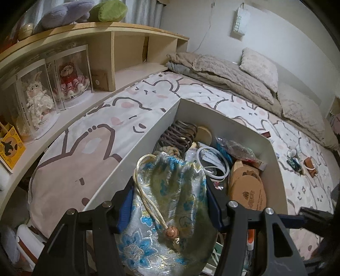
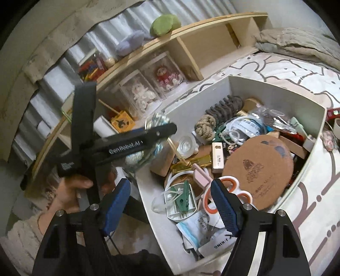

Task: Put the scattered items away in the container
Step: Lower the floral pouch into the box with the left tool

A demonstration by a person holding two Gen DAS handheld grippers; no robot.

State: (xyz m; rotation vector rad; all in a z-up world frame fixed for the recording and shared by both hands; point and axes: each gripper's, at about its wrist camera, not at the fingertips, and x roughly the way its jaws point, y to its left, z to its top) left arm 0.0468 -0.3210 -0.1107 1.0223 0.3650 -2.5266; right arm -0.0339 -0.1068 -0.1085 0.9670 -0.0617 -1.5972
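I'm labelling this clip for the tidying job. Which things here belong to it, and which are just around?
Part of the job:
- brocade pouch, gripped by the left gripper
- white container
- small items loose on the bedsheet
- right gripper, open, empty

Just around:
- boxed dolls
- plush toys
- blanket

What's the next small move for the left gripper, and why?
Probably ease the left gripper forward over the white bin and open. Its pads are clamped on the brocade drawstring pouch, which hangs at the bin's near edge, while the right gripper is open and empty.
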